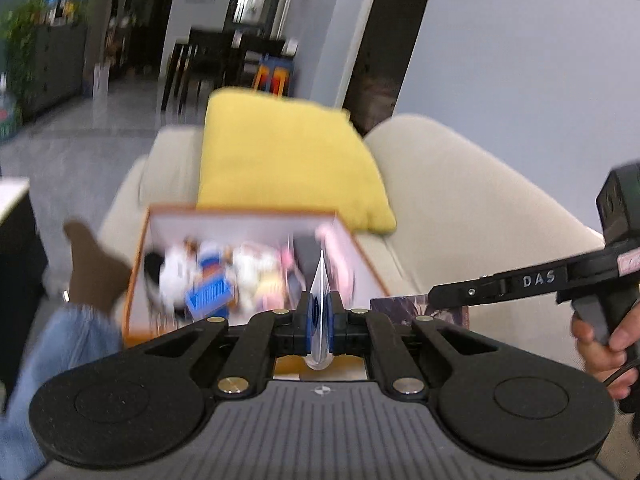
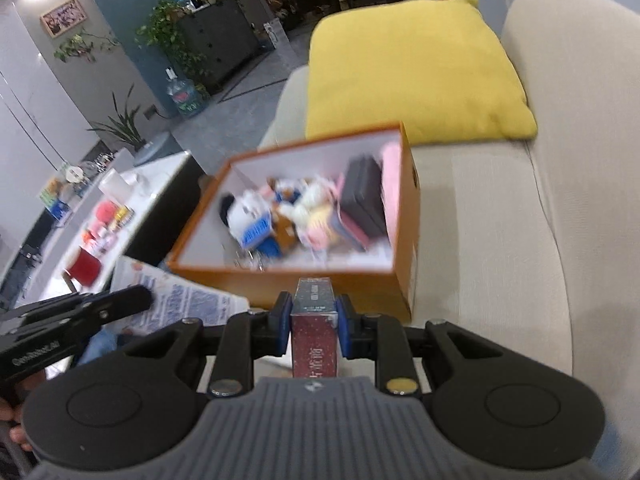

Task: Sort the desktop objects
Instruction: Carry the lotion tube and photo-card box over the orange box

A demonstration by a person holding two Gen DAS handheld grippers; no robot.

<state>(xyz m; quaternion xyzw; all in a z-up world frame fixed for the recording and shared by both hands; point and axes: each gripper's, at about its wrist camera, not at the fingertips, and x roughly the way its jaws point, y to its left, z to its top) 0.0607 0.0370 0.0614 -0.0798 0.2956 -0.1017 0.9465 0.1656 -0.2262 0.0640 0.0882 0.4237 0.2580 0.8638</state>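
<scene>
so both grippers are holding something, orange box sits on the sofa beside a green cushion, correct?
Not quite: the cushion is yellow, not green, as the right wrist view shows. The rest holds: left gripper and right gripper each clamp an item, and the orange box sits on the sofa.

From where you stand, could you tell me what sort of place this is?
Probably a home living room: a cream sofa with a yellow cushion, a cluttered low table beside it, and a dining table beyond.

Beige sofa (image 2: pixel 500 208) — yellow cushion (image 2: pixel 412 68); grey floor (image 1: pixel 108 128)
</scene>
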